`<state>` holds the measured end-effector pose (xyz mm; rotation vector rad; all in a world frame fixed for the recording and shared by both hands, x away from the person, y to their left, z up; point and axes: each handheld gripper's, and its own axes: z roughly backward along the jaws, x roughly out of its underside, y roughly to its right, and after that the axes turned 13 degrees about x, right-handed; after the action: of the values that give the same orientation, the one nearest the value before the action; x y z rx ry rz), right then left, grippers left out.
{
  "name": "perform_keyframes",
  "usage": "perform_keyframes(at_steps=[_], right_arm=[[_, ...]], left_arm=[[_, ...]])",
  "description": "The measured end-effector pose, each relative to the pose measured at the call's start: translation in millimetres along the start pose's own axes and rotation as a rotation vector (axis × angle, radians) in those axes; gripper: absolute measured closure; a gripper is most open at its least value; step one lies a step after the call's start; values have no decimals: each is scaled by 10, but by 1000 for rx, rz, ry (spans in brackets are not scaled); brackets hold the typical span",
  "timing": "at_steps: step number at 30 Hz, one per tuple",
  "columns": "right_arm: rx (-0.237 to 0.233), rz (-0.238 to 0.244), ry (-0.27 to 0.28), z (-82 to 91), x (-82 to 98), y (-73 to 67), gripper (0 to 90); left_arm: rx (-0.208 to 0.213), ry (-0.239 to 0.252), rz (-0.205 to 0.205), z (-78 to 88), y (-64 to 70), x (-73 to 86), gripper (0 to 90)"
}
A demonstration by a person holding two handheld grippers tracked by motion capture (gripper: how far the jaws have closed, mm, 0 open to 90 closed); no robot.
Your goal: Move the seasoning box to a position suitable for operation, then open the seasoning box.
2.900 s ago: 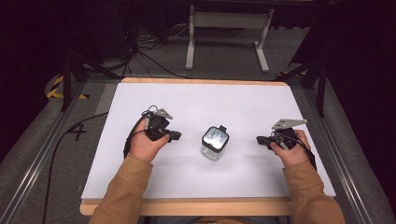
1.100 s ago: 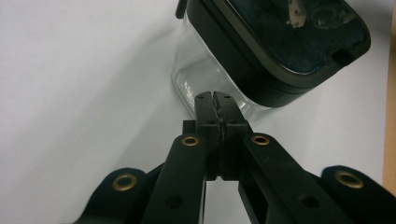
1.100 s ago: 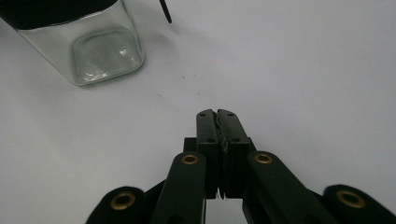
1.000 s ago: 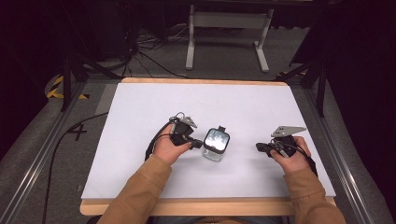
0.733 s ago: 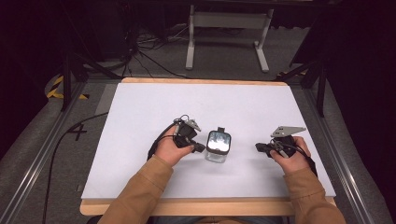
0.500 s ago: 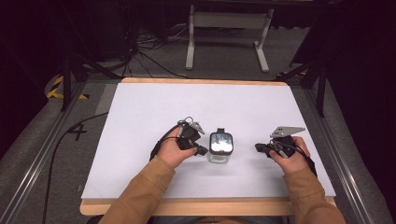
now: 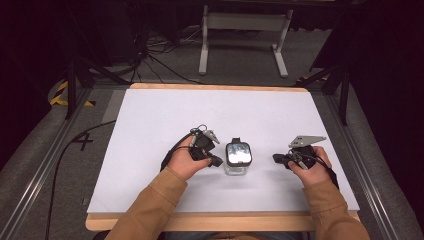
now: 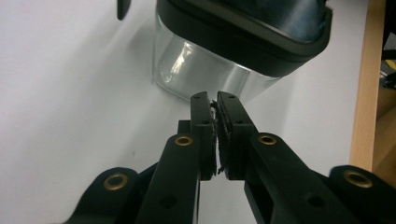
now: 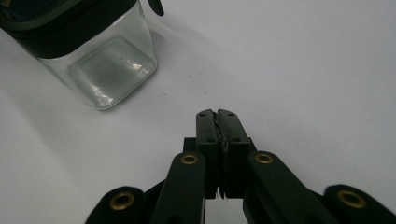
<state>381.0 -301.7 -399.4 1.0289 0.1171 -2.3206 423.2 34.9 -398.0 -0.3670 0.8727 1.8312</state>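
Glass jar (image 7: 238, 161) with a dark square lid stands upright on the white bench (image 7: 150, 120), near the front edge and roughly midway between the two hands; from above the lid shows a pale reflective panel; the glass body below it looks empty, though its contents cannot be judged with certainty. Left gripper (image 7: 216, 161) sits just beside the jar on its left; in the left gripper view its jaws are pressed together with nothing between them, tips (image 8: 213, 99) close to the clear wall (image 8: 196, 74) just under the lid's rim (image 8: 243, 46); whether they touch the glass cannot be told. Right gripper (image 7: 276, 158) rests on the bench to the jar's right, apart from it; its jaws (image 9: 216, 115) likewise closed flat and empty, pointed at bare bench with the jar (image 9: 98, 60) off to one side. Judgement: the step in hand is an approach to the jar by the left gripper; closed jaws cannot take it, so they need opening wider than the jar's side or the lid's edge before closing in; glass on a smooth sheet will likely slide if nudged, so come in level and slow; bracing the far side with the right gripper would stop it skating or tipping; grip on the lid band rather than the slick glass seems safer.
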Motion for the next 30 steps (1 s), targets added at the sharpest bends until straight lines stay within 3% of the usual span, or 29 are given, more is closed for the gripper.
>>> perform_keyframes(at_steps=[2,10,14,18,24,30], right_arm=[[-4,1,-2,-9,1,-18,888],[-31,39,0,-29,-43,-133,889],[-33,36,0,-23,-45,-137,889],[-33,35,4,-19,-50,-135,889],[-34,29,11,1,-59,-130,889],[-36,24,14,20,-48,-112,889]], left_arm=[[-7,9,-4,60,14,-9,849],[-30,132,-15,298,89,-48,811],[-32,192,-23,399,128,-82,799],[-38,238,-29,448,144,-133,800],[-18,345,-17,467,126,-235,809],[-32,377,-40,368,45,-336,827]])
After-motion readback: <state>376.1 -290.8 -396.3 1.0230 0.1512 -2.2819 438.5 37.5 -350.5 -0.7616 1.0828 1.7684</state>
